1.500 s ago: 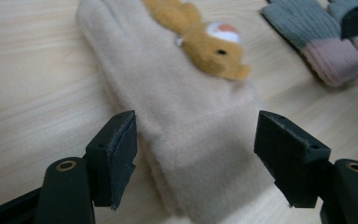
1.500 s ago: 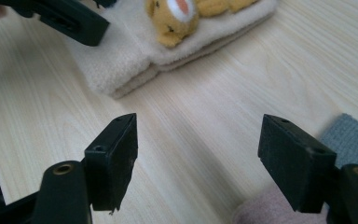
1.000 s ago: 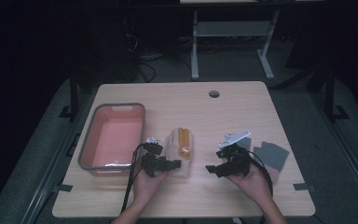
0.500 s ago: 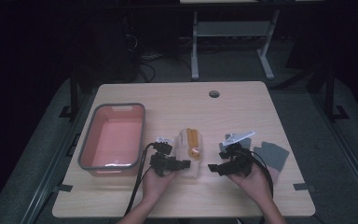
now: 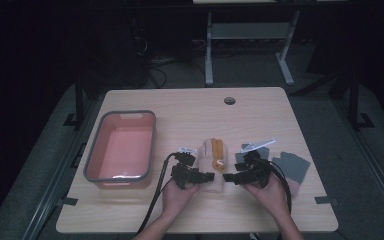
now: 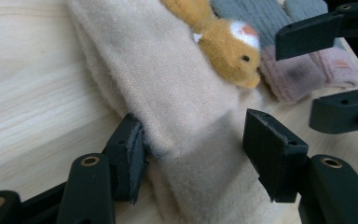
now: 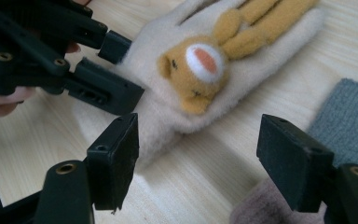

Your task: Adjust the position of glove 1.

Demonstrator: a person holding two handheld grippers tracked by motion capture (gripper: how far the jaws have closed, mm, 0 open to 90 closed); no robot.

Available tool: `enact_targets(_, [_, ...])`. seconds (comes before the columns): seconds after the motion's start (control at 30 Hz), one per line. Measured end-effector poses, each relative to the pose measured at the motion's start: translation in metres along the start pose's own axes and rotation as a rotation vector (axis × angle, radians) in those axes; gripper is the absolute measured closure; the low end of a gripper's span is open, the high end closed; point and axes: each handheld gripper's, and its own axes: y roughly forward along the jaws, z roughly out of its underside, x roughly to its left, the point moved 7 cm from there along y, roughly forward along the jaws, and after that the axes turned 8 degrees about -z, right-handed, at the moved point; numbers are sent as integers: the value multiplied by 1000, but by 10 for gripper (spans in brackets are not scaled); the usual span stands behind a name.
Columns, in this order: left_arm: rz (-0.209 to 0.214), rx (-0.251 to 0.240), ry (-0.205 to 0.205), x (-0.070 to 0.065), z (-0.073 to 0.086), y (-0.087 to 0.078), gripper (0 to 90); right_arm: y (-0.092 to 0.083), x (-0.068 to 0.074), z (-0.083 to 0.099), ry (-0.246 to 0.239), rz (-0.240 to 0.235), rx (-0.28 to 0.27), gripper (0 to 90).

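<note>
Cream glove, with an orange plush animal sewn on its back, is what both grippers are working on; it lies flat near the middle of the front half of the wooden table, between the two hands.

Going by size, the table comes first. Next is the pink tub with a grey rim, which sits at the left, well apart from the glove. On the right lies a grey glove with a pinkish cuff, close beside the right hand.

The cream glove's cuff end points toward the person. In the left gripper view the left gripper straddles that cuff: one pad touches the fabric's edge, the other stands clear of it, so the jaws are open around the cloth and not yet pinching. In the right gripper view the right gripper has its jaws wide apart with bare table between them, just short of the glove's near edge and beside the grey knit.

The step in hand looks like taking hold of the cream glove at its cuff, perhaps to lift it or to pair it with the other one. The next move seems to call for the left jaws to close firmly on the cuff. The right gripper would need to come forward to catch the opposite edge, since soft fleece slips out of a shallow grip.
</note>
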Motion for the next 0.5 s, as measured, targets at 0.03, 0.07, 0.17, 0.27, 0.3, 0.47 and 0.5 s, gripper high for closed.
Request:
enact_targets(0.03, [5,0,0,-1,0,0,392,0,-1,0,5,-2,-3,296])
enact_targets(0.07, [8,0,1,-1,0,-1,377,0,-2,0,14,-5,-3,299])
enact_targets(0.17, [13,-5,4,-1,1,-5,304,1,-3,-2,29,-5,-15,303])
enact_targets(0.27, [38,9,13,-2,2,-9,284,4,-3,-3,40,-23,-21,306])
enact_targets(0.3, [37,1,10,-1,2,-10,285,5,-3,-4,47,-27,-19,307])
enact_targets(0.47, [36,15,9,4,8,-12,351,10,-2,-5,80,-57,-29,320])
enact_targets(0.5, [37,22,9,4,9,-12,366,11,-3,-5,89,-59,-32,321])
